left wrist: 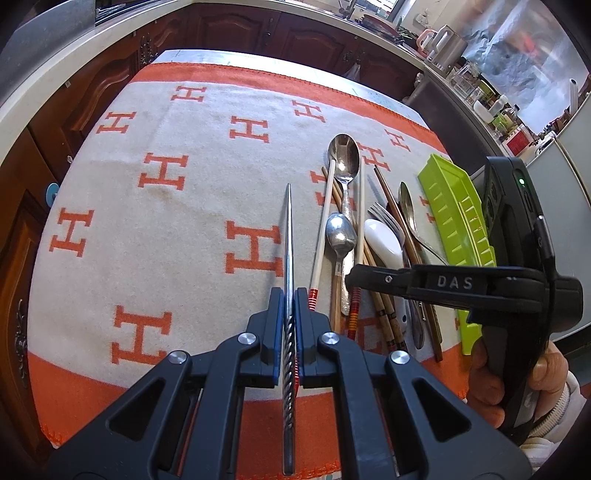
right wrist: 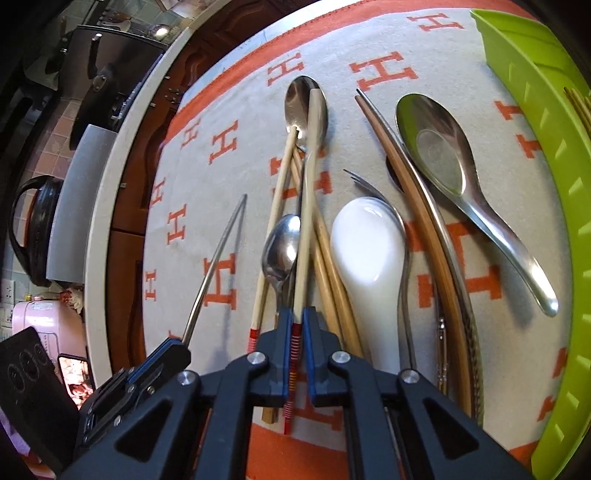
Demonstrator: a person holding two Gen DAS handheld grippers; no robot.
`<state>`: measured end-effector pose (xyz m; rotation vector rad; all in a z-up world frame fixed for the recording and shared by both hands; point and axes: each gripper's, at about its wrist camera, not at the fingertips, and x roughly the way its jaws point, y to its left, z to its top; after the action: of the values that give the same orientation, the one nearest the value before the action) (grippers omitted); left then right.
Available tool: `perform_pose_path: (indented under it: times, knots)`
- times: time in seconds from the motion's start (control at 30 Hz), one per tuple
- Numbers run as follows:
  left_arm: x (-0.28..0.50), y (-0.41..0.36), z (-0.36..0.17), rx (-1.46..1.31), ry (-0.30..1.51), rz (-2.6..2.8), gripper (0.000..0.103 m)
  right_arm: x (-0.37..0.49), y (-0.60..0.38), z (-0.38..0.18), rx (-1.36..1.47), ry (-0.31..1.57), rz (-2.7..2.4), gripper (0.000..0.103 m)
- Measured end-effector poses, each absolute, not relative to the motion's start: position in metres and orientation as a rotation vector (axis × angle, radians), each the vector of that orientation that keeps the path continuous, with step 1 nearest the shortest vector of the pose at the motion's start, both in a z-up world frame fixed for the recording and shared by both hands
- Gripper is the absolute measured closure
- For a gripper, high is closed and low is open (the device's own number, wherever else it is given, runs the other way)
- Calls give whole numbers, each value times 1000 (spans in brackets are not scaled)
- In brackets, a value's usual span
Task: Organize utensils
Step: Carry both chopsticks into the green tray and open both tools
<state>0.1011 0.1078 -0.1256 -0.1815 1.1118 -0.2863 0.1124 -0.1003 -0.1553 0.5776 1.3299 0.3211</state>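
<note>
My left gripper (left wrist: 290,301) is shut on a metal chopstick (left wrist: 289,236) with a twisted handle, held above the cloth left of the pile; it also shows in the right wrist view (right wrist: 218,258). My right gripper (right wrist: 296,317) is shut on a pale chopstick (right wrist: 308,192) with red-striped end, its tip over a large steel spoon (right wrist: 299,107). The pile holds a white ceramic spoon (right wrist: 365,266), a small steel spoon (right wrist: 282,247), a steel soup spoon (right wrist: 447,166), a fork (right wrist: 364,182), and several wooden chopsticks (right wrist: 402,184). A green tray (right wrist: 546,147) lies right of the pile.
The table is covered by a cream and orange cloth (left wrist: 166,206) with H marks. Dark wooden cabinets (left wrist: 258,29) and a counter with jars and a kettle (left wrist: 443,44) lie beyond. The right gripper's body (left wrist: 517,266) is beside the tray (left wrist: 454,206).
</note>
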Motion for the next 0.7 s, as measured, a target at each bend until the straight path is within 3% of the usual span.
perform_pose_path:
  times: [0.37,0.7]
  knots:
    - [104,86,-99,-191,1086,-343,99,89,-155,-111,685,1180,326,98]
    - [115,1,-44,-159,1028,-453,99,69,-240,-55,509,1035,174,98]
